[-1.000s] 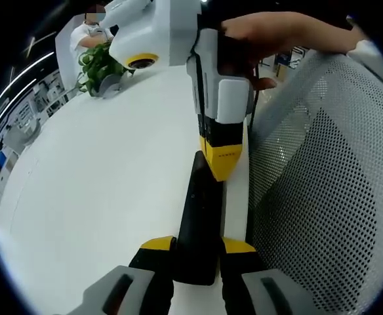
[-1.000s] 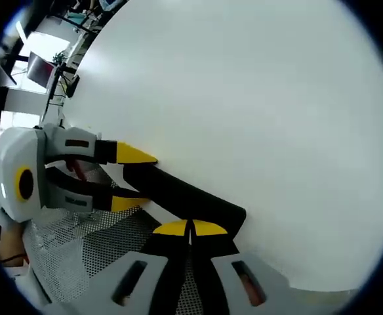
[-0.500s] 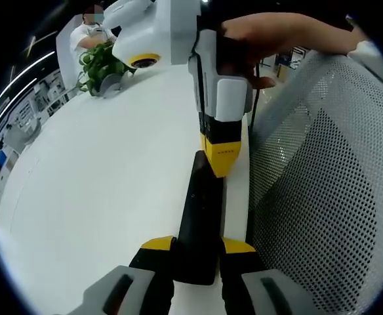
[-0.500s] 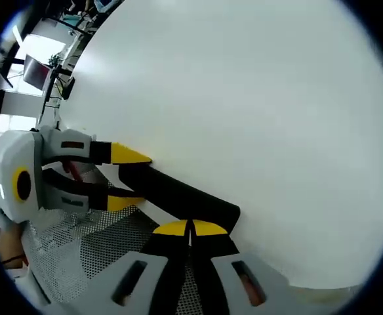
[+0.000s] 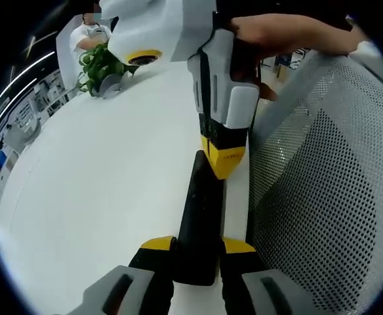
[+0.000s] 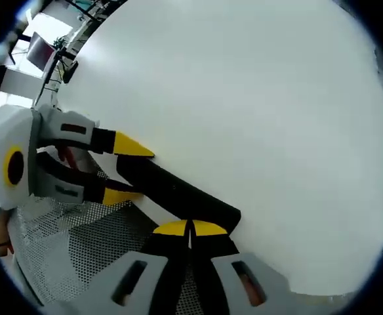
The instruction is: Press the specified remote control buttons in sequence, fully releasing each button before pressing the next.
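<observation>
A long black remote lies along the white table's edge, with my left gripper shut on its near end, one yellow-tipped finger on each side. My right gripper, held by a hand, comes down from above, and its shut yellow tips rest on the remote's far end. In the right gripper view, the shut right gripper meets the end of the remote. The left gripper clamps the other end from the left. The buttons are too dark to make out.
The white table spreads wide to the left. A perforated grey chair back stands close on the right of the remote. At the table's far end stands a green plant in a pot, with a person behind it.
The right gripper's body has tilted slightly while its tip stays at the remote's far end. The right gripper view has shifted a little. The remote and left gripper hold still.
</observation>
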`<state>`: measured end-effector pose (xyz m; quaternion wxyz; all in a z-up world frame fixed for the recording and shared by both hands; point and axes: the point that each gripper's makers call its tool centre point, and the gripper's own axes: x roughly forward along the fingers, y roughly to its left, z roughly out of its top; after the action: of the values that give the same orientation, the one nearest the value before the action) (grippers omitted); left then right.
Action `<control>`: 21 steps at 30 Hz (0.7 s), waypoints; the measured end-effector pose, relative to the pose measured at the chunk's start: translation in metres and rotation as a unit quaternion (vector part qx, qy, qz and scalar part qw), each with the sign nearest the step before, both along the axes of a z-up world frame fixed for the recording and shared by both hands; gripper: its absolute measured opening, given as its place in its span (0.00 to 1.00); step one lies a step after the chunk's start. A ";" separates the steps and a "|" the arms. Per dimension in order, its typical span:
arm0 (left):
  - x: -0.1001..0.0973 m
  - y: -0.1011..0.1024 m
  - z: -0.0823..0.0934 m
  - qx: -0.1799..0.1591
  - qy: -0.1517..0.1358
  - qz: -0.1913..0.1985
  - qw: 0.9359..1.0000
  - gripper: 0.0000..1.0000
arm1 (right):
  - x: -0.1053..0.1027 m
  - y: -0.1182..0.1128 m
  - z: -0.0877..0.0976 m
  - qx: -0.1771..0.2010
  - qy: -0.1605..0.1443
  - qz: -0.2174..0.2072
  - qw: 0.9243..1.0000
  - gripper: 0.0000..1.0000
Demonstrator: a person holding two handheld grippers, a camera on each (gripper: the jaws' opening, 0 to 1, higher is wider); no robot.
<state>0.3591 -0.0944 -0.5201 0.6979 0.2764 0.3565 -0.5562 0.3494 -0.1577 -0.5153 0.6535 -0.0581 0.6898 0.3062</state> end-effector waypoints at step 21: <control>-0.001 0.000 0.001 0.001 -0.002 -0.001 1.000 0.26 | -0.001 0.014 0.009 0.032 0.019 -0.001 0.999 0.00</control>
<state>0.3577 -0.0947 -0.5190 0.6973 0.2787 0.3557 -0.5563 0.3483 -0.1439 -0.5068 0.6420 -0.0311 0.6921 0.3285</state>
